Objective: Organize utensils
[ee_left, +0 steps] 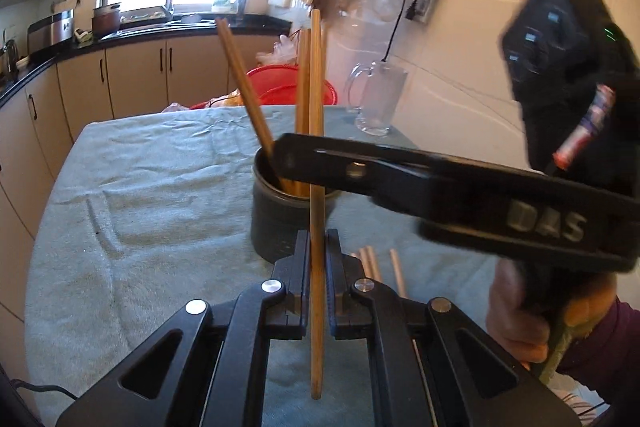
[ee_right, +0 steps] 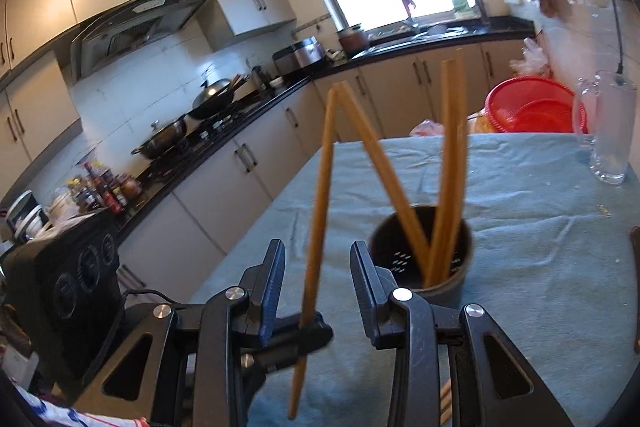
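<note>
Chopstick upright, long axis near vertical, pinched at its lower part in my left gripper, jaws clamped tight on it. Dark holder cup just beyond jaws, three chopsticks already leaning inside. My right gripper: jaws narrow but clear of wood, same stick standing between them, untouched. Left hand nearer, owns the drop. Judging: tip must travel forward over rim, then down. Spare chopsticks lying flat on cloth-covered tabletop.

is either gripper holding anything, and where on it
The left gripper is shut on one wooden chopstick, clamped low on its shaft. The right gripper is open and holds nothing.
</note>
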Demonstrator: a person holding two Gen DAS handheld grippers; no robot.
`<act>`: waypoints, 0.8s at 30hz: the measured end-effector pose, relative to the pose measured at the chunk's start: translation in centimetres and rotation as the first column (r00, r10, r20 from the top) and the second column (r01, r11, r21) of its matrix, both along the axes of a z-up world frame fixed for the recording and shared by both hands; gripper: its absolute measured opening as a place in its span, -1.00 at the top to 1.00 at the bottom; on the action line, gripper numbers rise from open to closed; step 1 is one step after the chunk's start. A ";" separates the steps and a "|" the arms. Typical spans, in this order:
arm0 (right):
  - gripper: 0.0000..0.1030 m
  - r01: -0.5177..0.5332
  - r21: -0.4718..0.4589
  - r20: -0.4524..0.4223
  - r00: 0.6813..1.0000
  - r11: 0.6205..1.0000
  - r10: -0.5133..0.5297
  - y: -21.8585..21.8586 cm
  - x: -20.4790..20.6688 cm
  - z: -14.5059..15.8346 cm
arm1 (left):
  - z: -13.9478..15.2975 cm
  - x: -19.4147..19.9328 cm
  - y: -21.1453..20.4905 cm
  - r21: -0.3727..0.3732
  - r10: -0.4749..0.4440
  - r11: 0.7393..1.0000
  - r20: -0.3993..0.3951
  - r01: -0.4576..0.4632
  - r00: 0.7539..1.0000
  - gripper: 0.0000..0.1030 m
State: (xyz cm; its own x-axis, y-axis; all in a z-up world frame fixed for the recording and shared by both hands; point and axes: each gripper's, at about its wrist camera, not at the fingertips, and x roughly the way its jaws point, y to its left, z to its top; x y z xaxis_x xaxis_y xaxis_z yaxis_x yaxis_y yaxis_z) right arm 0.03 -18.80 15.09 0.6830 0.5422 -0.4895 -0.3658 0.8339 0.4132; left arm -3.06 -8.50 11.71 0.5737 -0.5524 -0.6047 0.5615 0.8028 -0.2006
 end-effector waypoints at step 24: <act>0.86 0.257 -0.146 0.184 0.956 0.955 -0.229 0.1 3.4 10.4 | 0.4 -2.9 10.9 -0.059 0.272 0.960 -0.015 -0.272 0.962 -0.13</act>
